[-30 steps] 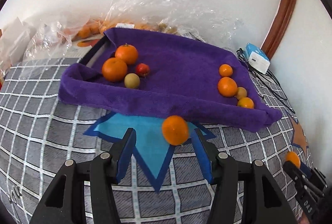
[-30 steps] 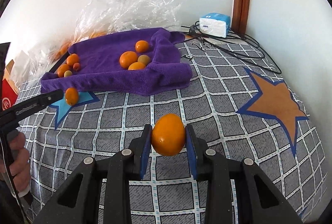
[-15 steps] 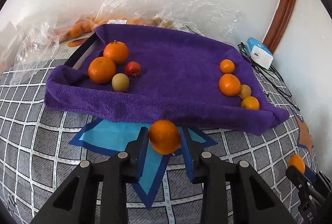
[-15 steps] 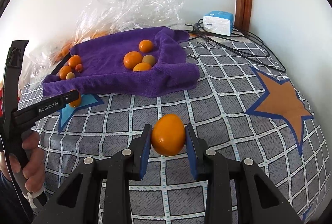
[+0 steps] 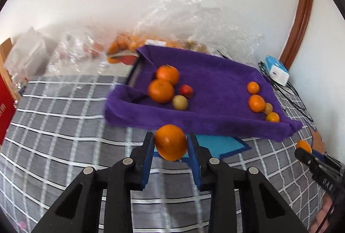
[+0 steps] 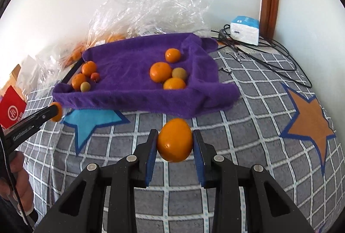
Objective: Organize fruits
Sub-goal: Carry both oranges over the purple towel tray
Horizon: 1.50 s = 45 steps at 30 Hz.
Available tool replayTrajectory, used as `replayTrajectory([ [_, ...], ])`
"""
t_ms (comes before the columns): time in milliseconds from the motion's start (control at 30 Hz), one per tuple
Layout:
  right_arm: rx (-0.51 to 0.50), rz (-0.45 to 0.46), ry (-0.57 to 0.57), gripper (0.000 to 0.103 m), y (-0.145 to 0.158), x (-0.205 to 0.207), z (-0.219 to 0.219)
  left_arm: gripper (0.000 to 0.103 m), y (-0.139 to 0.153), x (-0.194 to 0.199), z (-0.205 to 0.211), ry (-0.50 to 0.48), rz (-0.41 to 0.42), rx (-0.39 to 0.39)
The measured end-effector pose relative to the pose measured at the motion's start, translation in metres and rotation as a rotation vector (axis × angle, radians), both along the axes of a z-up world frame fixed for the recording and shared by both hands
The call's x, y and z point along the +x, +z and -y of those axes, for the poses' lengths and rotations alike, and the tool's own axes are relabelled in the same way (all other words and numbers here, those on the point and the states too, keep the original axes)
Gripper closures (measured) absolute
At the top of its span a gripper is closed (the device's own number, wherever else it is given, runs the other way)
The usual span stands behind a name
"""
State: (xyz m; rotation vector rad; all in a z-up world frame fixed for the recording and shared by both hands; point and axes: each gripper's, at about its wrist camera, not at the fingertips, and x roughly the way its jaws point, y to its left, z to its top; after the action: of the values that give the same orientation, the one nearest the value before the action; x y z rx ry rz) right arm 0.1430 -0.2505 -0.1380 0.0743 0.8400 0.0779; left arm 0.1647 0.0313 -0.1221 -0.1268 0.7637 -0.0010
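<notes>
Tangerines both secured: your left tongs (image 5: 170, 144), open a second ago, are now clamping one (image 5: 170, 142) while your right tongs (image 6: 174, 142) are gripping another (image 6: 174, 140), both nearing the purple-lined tray (image 5: 215, 123)

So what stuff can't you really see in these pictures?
- Fruit in the clear plastic bags, left wrist view: blurred and behind crinkled plastic.
- Red box, right wrist view: cut off by the picture edge.
- Tray under the purple towel: only a dark edge shows.
- Underside of the orange in the right gripper: faces away.
</notes>
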Motion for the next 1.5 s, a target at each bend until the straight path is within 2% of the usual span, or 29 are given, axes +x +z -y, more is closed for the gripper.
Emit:
replayTrajectory([
  [333,0.058,0.015,0.026,0.071,0.019,0.051,-0.017,0.074,0.015,0.004,-0.048,0.062,0.018,-0.053],
  [667,0.065,-0.039,0.06,0.071,0.01,0.095,-0.032,0.074,0.018,0.03,-0.06,0.075,0.018,-0.102],
  [1133,0.011,-0.12,0.093,0.071,-0.018,0.121,-0.045,0.074,0.009,0.073,-0.037,0.009,-0.015,-0.146],
  [1500,-0.029,-0.101,0.119,0.069,-0.009,0.117,-0.046,0.074,0.005,0.086,-0.014,-0.037,-0.036,-0.125],
])
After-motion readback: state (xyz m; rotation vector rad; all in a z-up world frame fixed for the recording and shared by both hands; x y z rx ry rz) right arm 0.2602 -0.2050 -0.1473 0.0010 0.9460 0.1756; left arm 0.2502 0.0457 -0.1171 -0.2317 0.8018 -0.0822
